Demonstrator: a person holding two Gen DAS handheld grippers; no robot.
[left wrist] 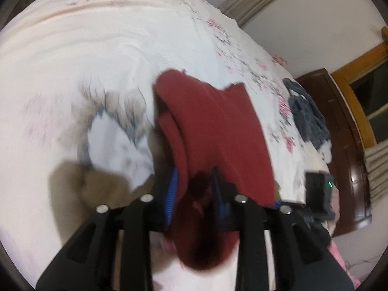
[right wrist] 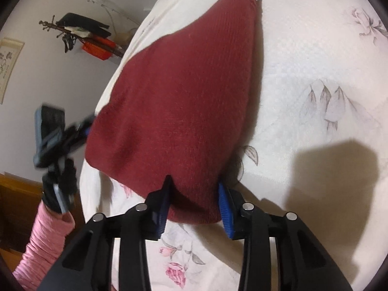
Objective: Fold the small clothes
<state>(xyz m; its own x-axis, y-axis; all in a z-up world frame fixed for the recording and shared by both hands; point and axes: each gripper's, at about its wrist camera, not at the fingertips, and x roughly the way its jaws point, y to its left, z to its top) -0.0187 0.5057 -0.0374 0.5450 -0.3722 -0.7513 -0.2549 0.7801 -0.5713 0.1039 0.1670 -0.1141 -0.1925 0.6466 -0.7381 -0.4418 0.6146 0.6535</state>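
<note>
A dark red knitted garment (left wrist: 218,126) hangs lifted above the floral bedspread (left wrist: 97,48), spread between both grippers. My left gripper (left wrist: 195,186) is shut on a bunched edge of it, and cloth drapes over the blue pads (left wrist: 171,189). In the right wrist view the red garment (right wrist: 184,92) stretches away, its cuffed end far up. My right gripper (right wrist: 194,206) grips its near hem between the blue pads (right wrist: 225,208). The left gripper (right wrist: 53,131) shows at the garment's left corner, held by a gloved hand with a pink sleeve (right wrist: 41,242).
A grey garment (left wrist: 308,116) lies crumpled near the bed's right edge. A dark wooden bed end (left wrist: 344,126) and curtains (left wrist: 378,167) stand beyond it. A wall rack with dark and red items (right wrist: 84,36) hangs left of the bed.
</note>
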